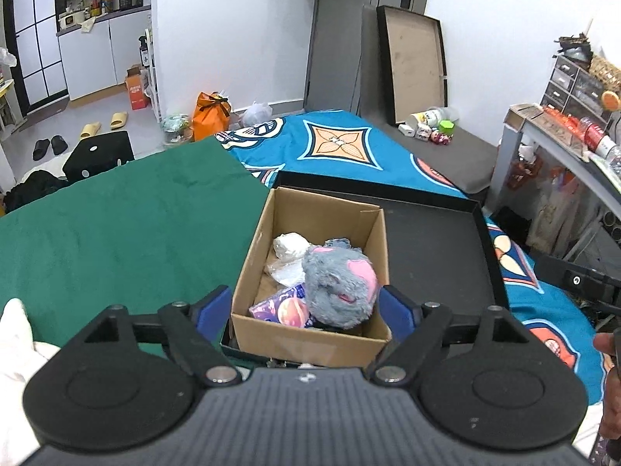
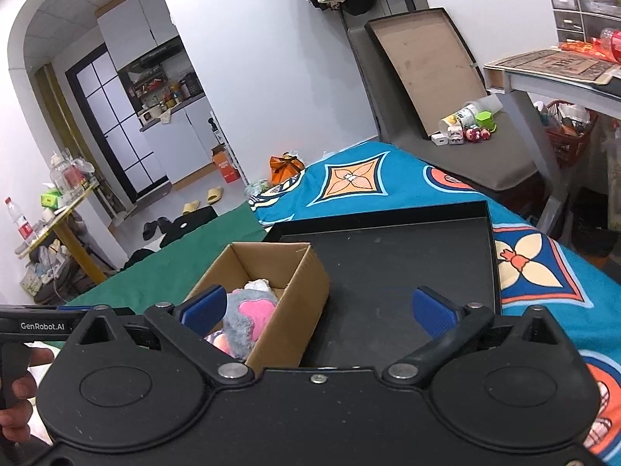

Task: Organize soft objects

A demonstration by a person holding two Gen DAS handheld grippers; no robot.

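Note:
A brown cardboard box [image 1: 264, 229] stands in the left end of a shallow black tray [image 1: 434, 240] on the bed. Inside lie a grey and pink plush toy [image 1: 337, 283], a white soft item [image 1: 289, 244], a clear plastic bag [image 1: 287, 270] and a purple packet [image 1: 285, 306]. My left gripper [image 1: 310, 308] is open and empty, its blue fingers on either side of the box's near end, above it. My right gripper [image 2: 320, 306] is open and empty, held above the box [image 2: 295, 291] and the tray [image 2: 407, 256]. The plush [image 2: 248, 318] shows behind its left finger.
A green cloth [image 1: 116, 225] covers the bed left of the tray, a blue patterned blanket [image 1: 333, 143] beyond and to the right. A grey pad with small toys [image 1: 431, 128] and a leaning tray lid [image 1: 415, 62] stand at the back. A cluttered desk [image 1: 559, 132] is at right.

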